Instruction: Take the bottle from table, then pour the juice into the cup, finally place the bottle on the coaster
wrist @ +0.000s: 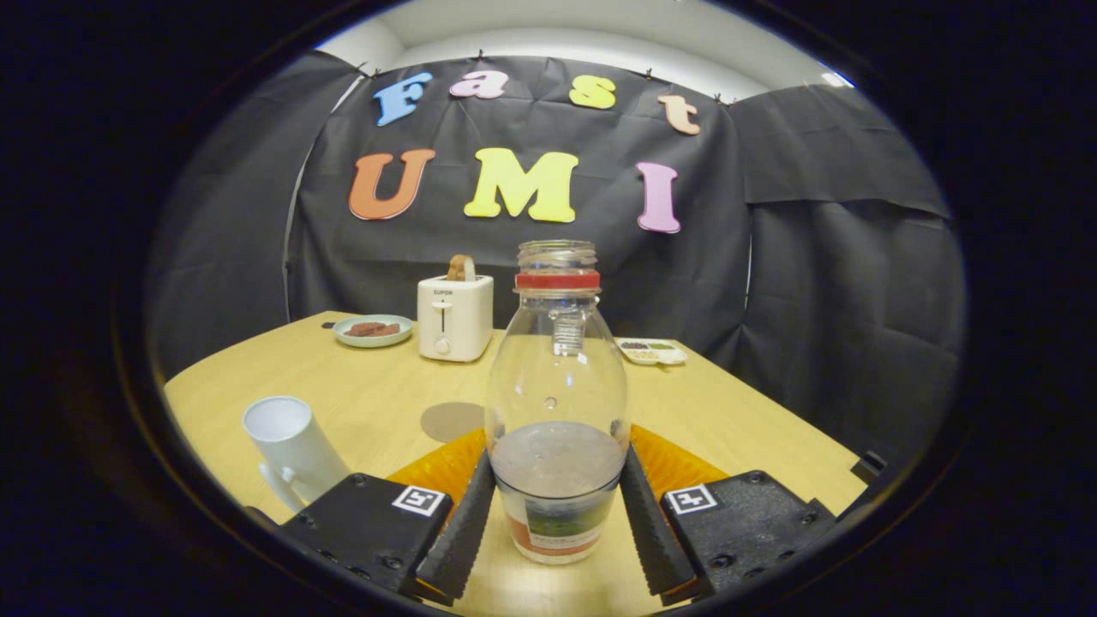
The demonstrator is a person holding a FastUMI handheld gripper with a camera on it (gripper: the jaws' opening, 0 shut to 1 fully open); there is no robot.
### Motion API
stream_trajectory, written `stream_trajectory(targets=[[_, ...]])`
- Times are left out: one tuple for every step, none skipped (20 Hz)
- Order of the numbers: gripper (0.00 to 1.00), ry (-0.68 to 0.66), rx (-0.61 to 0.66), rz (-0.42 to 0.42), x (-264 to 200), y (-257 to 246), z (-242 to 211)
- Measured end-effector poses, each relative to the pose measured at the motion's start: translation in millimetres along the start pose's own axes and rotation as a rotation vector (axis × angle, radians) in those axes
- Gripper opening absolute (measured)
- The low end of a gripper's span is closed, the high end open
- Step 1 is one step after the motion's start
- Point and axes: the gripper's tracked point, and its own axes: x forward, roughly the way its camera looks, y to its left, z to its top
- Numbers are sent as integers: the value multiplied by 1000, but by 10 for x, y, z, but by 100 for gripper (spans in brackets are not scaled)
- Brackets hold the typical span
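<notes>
**Bottle gripped; pour and placement outstanding**

Your hand-held gripper (pixel 557 514) is clenched on the juice bottle (pixel 557 403), upright between both fingers. The white cup (pixel 291 446) lies to your left, the round coaster (pixel 452 421) beyond. You have yet to pour.

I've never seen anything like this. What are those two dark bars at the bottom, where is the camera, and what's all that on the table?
The camera rides on a hand-held gripper and looks forward along its two fingers, the bars you noticed. They press on both sides of a clear bottle with no cap and a little liquid at the bottom. On the wooden table are a white cup beside the fingers, a round coaster beyond them, then a toaster, a plate and a small tray further back.
</notes>
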Motion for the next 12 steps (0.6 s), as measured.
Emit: stream_trajectory(targets=[[79,-2,-13,5,-19,15,36],[79,-4,-30,4,-38,14,58],[79,-4,-48,-5,-42,-8,79],[79,-3,-69,3,-52,15,106],[79,1,-90,1,-54,29,132],[79,1,-118,-10,-60,6,146],[79,4,-145,-23,-65,-15,169],[79,-2,-170,-34,-75,-14,188],[79,-1,-197,-45,-84,-21,212],[79,3,-232,-53,-83,-21,207],[79,8,-262,-56,-84,-15,212],[79,12,-297,-60,-78,-7,216]])
